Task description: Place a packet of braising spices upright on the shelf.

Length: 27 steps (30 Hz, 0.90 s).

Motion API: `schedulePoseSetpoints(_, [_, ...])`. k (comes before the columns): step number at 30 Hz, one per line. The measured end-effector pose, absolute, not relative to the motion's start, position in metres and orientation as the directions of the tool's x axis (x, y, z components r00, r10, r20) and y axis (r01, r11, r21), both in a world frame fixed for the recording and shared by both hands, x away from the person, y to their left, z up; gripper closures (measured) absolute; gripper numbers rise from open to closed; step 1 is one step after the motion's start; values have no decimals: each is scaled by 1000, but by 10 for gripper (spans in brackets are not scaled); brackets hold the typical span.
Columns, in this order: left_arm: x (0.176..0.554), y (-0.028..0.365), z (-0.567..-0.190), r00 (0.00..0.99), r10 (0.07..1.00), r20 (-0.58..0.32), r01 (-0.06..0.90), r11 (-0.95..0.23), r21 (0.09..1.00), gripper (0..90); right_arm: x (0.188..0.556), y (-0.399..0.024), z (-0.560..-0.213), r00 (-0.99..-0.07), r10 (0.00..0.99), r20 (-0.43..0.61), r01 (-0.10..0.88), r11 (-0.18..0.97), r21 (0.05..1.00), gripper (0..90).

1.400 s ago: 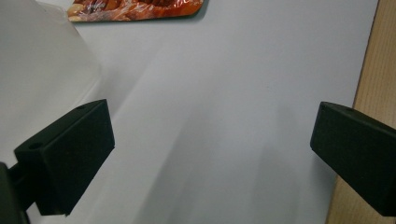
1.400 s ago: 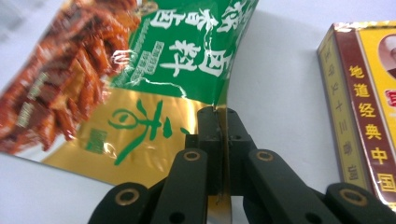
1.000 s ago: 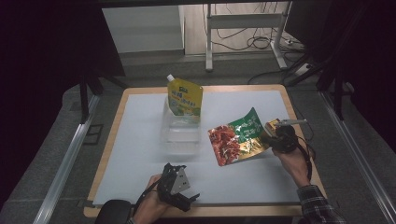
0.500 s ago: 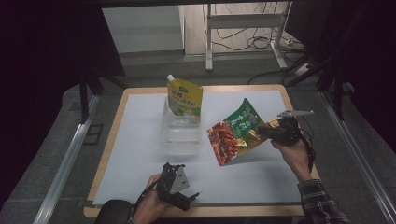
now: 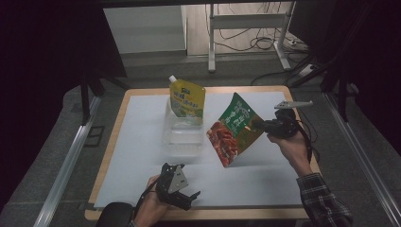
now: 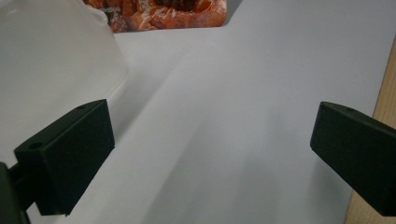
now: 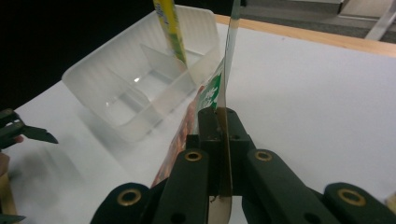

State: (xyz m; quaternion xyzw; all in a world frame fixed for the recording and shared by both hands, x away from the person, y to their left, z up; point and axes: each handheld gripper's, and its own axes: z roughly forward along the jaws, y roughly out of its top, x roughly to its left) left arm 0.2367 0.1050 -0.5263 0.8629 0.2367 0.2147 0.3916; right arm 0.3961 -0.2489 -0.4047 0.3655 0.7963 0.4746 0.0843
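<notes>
The right gripper [image 5: 259,125], clamped on the edge of a green and red snack bag [image 5: 234,128], has risen from where it was a second ago. Back then the bag lay tilted low over the white worktop [image 5: 142,156], right of the clear plastic tray [image 5: 182,135]. Now the bag hangs higher and more upright, lifted off the surface, its red lower corner pointing down. The person's right hand [image 5: 291,142] has come up with it and moved slightly away from the near edge.
</notes>
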Motion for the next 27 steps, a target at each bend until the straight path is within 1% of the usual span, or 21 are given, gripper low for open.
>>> schedulePoseSetpoints(15, [237, 108, -524, 787, 591, 178, 243, -561, 791, 0, 398, -224, -376, -798, 566, 208, 439, 308, 844, 891])
schedulePoseSetpoints(19, [237, 108, -524, 789, 589, 175, 243, -560, 792, 0, 398, -221, -371, -804, 562, 192, 422, 313, 851, 892])
schedulePoseSetpoints(27, [237, 108, -524, 791, 584, 180, 240, -567, 788, 0, 400, -226, -357, -800, 568, 194, 419, 297, 858, 892])
